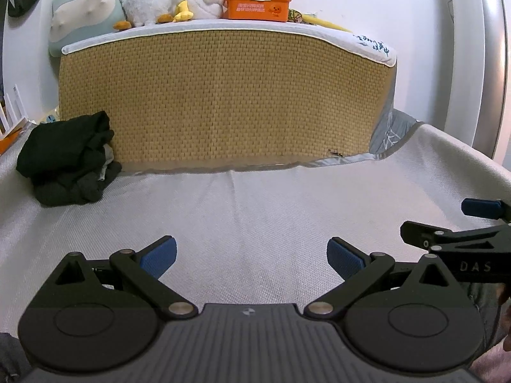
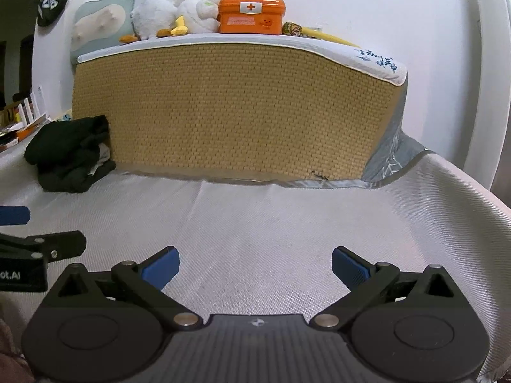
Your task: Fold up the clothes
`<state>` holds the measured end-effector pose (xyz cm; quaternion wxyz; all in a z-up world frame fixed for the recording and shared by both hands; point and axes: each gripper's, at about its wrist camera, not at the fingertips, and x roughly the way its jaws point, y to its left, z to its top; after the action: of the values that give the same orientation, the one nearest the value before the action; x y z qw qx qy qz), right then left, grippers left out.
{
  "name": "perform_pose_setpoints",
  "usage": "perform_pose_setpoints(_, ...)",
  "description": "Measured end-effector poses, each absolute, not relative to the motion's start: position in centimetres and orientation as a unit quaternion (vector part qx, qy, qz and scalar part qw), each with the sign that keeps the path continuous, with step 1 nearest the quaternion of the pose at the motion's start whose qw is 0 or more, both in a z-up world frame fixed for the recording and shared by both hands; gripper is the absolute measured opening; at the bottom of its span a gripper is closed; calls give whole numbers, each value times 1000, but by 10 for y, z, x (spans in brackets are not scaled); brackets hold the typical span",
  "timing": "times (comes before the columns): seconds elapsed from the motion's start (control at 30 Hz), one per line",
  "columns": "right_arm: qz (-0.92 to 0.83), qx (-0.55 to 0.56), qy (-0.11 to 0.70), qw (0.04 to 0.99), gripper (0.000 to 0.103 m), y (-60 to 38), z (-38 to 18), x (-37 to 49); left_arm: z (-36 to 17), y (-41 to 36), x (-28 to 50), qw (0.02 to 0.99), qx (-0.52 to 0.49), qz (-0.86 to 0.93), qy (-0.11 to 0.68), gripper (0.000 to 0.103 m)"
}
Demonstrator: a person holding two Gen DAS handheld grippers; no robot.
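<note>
A crumpled pile of dark clothes [image 1: 68,159] lies at the far left of the white woven bed surface [image 1: 255,210], against the upright mattress; the right wrist view shows the same pile [image 2: 70,156]. My left gripper [image 1: 252,257] hovers low over the bare sheet, open, with nothing between its blue pads. My right gripper [image 2: 254,268] is open too and holds nothing. Each gripper shows at the edge of the other's view: the right gripper [image 1: 453,226] and the left gripper [image 2: 32,229]. Both are well short of the clothes.
A folded mattress with a woven tan face [image 1: 223,95] stands across the back. On top sit plush toys [image 1: 166,0], an orange first-aid box [image 1: 258,1] and a pillow [image 1: 84,16]. The bed's right edge [image 2: 479,210] drops off near a white wall.
</note>
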<state>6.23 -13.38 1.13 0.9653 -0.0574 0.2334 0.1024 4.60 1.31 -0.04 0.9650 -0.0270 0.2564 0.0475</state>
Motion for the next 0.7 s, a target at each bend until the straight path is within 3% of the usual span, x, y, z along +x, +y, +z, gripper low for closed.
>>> perform_pose_setpoints(0.7,100,-62,243,963,102,-131,13,41,0,15,24,961,-45,46,269,103)
